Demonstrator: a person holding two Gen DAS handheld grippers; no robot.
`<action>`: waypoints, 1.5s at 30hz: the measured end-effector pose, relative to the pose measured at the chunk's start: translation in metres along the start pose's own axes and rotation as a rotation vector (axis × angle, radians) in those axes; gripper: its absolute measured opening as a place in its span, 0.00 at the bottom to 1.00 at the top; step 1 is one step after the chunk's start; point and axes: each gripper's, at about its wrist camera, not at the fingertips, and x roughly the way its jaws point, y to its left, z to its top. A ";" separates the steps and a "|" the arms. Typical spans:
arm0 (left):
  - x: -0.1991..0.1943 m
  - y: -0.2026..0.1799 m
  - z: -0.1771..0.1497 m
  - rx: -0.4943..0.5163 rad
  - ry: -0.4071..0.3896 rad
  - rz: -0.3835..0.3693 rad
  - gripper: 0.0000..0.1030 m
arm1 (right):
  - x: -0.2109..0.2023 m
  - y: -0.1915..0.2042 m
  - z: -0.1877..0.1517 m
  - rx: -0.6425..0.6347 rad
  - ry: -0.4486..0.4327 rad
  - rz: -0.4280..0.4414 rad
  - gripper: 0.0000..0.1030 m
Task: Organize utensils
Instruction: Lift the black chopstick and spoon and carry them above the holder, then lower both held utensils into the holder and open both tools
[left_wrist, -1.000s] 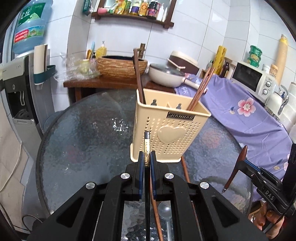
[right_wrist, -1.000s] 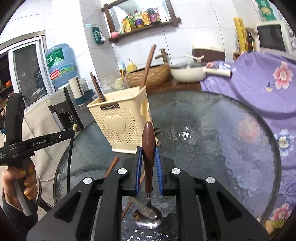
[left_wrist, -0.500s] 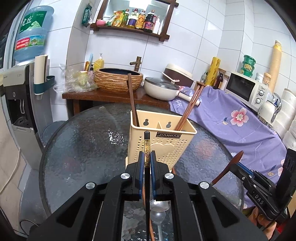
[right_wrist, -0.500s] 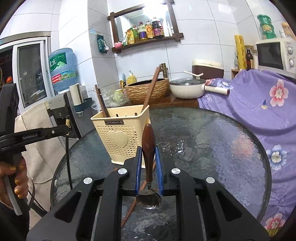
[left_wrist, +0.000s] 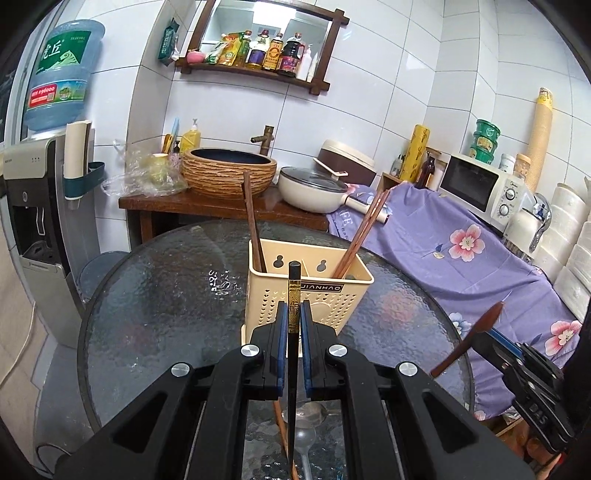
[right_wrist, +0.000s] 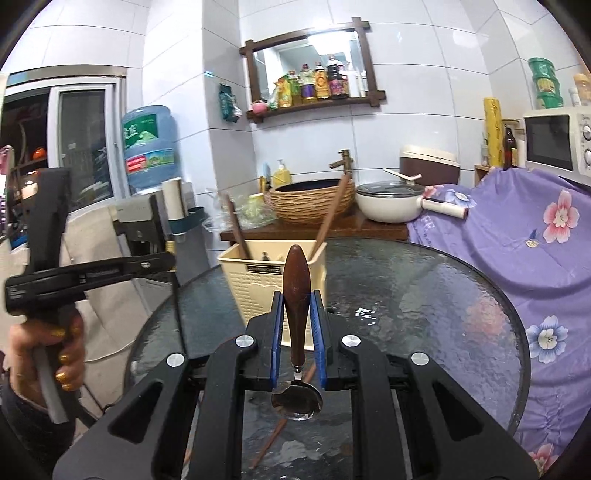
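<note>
both views were evenly and brightly lit from overhead, apparently by a ceiling lamp reflected in the mirror (right_wrist: 314, 66) as a white patch. white wall tiles (left_wrist: 388, 74) bounced soft light; shadows were faint. specular glare sat on the textured glass table (left_wrist: 221, 286) (right_wrist: 365, 314) as small white flecks. fisheye distortion was strong: tile lines bowed, and black vignette filled the corners. centre focus was sharp; the near gripper bodies were slightly soft. the window area (right_wrist: 85, 147) at the right view's left edge was dimmer. no motion blur was evident.
</note>
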 end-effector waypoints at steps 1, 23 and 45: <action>-0.001 -0.001 0.000 0.001 -0.002 0.000 0.06 | -0.003 0.003 0.001 -0.013 -0.007 -0.009 0.15; -0.023 -0.018 0.022 0.036 -0.071 -0.021 0.06 | -0.005 0.010 0.028 -0.030 -0.044 0.000 0.15; -0.040 -0.035 0.124 0.055 -0.232 -0.007 0.06 | 0.063 0.011 0.124 -0.013 -0.095 0.031 0.15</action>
